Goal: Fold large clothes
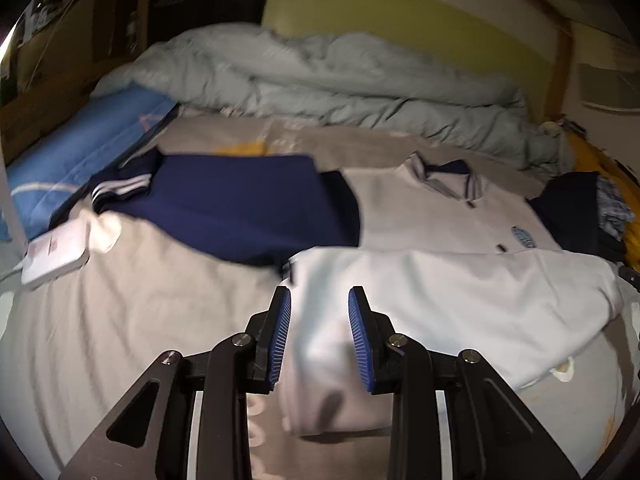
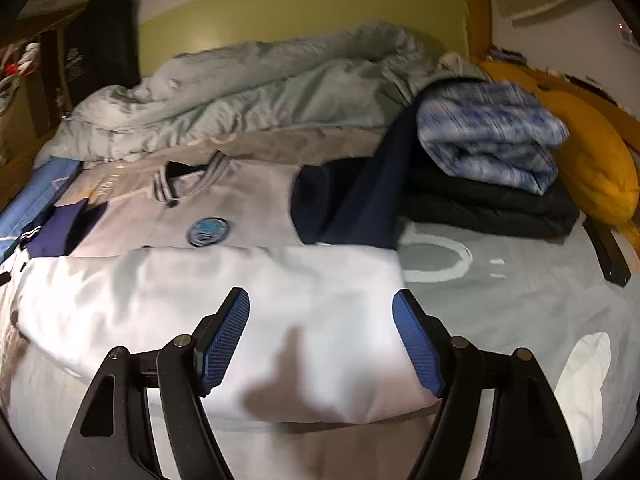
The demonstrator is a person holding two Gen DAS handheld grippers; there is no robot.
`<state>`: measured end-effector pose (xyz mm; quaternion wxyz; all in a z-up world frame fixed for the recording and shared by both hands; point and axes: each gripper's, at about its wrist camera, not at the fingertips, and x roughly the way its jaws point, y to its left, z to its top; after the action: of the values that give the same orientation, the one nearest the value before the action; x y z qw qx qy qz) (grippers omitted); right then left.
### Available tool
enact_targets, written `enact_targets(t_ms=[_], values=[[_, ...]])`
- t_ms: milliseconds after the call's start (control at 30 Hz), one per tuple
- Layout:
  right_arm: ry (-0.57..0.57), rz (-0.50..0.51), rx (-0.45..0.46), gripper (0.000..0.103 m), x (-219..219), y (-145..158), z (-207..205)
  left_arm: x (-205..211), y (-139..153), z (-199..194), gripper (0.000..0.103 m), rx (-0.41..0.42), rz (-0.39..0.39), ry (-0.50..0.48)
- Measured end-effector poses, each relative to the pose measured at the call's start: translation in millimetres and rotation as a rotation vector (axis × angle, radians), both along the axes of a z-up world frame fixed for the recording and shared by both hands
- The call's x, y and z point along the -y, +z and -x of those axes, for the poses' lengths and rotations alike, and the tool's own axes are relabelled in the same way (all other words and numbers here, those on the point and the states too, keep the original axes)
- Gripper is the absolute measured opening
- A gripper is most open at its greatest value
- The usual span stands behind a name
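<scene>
Jacket [image 1: 440,216]: grey with navy sleeves, lies flat on the bed [image 1: 140,300], hem folded up over its lower half, badge still showing. Behind the jacket, a rumpled duvet [image 1: 320,76]. Right of the jacket, a stack of folded clothes [image 2: 488,176]. Left tongs [image 1: 320,300]: narrowly apart, folded hem between the pads, contact unclear. Right tongs [image 2: 322,304]: wide apart above the fold, holding nothing.

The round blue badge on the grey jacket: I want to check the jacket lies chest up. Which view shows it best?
The right wrist view: the round blue badge sits near centre, whole and fairly sharp. The left wrist view shows it small, blurred, far right, partly cut by the folded hem.
</scene>
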<state>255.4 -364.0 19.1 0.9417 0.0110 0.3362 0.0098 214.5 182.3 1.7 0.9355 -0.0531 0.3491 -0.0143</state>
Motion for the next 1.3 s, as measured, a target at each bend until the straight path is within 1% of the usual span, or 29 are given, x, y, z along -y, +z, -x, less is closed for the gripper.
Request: enact_targets(t_ms=[133, 167, 200, 267, 333, 433, 533, 600, 633, 667, 700, 733, 767, 833, 900, 933, 1000, 1067, 1200, 1300], values=[[0.028, 0.048, -0.005, 0.072, -18.4, -3.7, 2.6, 11.8, 5.3, -2.0, 0.034, 0.035, -0.014, -0.014], [0.037, 0.055, -0.01, 0.071, -21.5, -5.5, 2.4, 13.5, 4.8, -2.6, 0.038, 0.034, -0.013, -0.013], [0.047, 0.061, -0.017, 0.071, -24.9, -7.2, 1.8, 15.4, 4.2, -3.0, 0.046, 0.031, -0.011, -0.013], [0.074, 0.051, -0.03, 0.069, -28.1, -10.1, 1.6, 18.3, 2.0, -3.6, 0.052, 0.033, -0.007, -0.01], [0.094, 0.044, -0.05, 0.067, -31.2, -12.7, -1.0, 21.8, -1.8, -6.4, 0.052, 0.021, -0.015, -0.014], [0.092, 0.034, -0.048, 0.067, -30.3, -13.8, -1.7, 25.9, -7.7, -8.3, 0.052, 0.008, -0.018, -0.023], [0.093, 0.008, -0.052, 0.067, -27.5, -13.9, -2.6, 31.4, -10.6, -7.4, 0.062, 0.009, -0.016, -0.029], [0.079, 0.006, -0.043, 0.067, -26.0, -13.2, -2.1, 34.6, -9.0, -4.7, 0.075, 0.031, -0.025, -0.029], [0.077, 0.006, -0.041, 0.067, -26.2, -12.9, -1.8, 36.1, -7.2, -2.4, 0.078, 0.051, -0.034, -0.027], [0.076, 0.007, -0.04, 0.067, -26.4, -12.8, -2.0, 36.8, -5.9, -0.9, 0.083, 0.064, -0.039, -0.026], [0.071, 0.008, -0.034, 0.067, -26.4, -12.5, -1.5, 37.8, -3.8, 1.7, 0.086, 0.085, -0.044, -0.025], [0.063, 0.01, -0.027, 0.067, -26.3, -12.2, -1.1, 38.6, -1.6, 4.3, 0.086, 0.107, -0.044, -0.027], [0.057, 0.011, -0.023, 0.068, -26.3, -11.9, -1.0, 38.7, 0.3, 5.6, 0.086, 0.119, -0.044, -0.028], [0.049, 0.011, -0.011, 0.074, -25.9, -10.3, -0.5, 38.7, 3.0, 8.2, 0.09, 0.143, -0.041, -0.026], [0.035, 0.015, 0.02, 0.081, -25.8, -7.5, 2.2, 37.9, 4.5, 9.3, 0.098, 0.154, -0.041, -0.017], [0.034, 0.018, 0.036, 0.083, -25.7, -5.5, 3.9, 37.1, 5.1, 9.8, 0.102, 0.162, -0.043, -0.009], [0.039, 0.024, 0.067, 0.092, -26.7, -1.8, 7.2, 35.8, 6.9, 12.0, 0.103, 0.184, -0.049, 0.01], [0.041, 0.028, 0.103, 0.097, -28.2, 2.1, 11.2, 33.9, 8.9, 14.1, 0.103, 0.204, -0.05, 0.022], [0.056, 0.025, 0.153, 0.102, -32.3, 8.4, 17.1, 30.7, 15.4, 21.7, 0.103, 0.262, -0.038, 0.034], [0.06, 0.027, 0.164, 0.102, -34.3, 9.5, 18.2, 30.8, 22.0, 28.5, 0.103, 0.31, -0.031, 0.034]])
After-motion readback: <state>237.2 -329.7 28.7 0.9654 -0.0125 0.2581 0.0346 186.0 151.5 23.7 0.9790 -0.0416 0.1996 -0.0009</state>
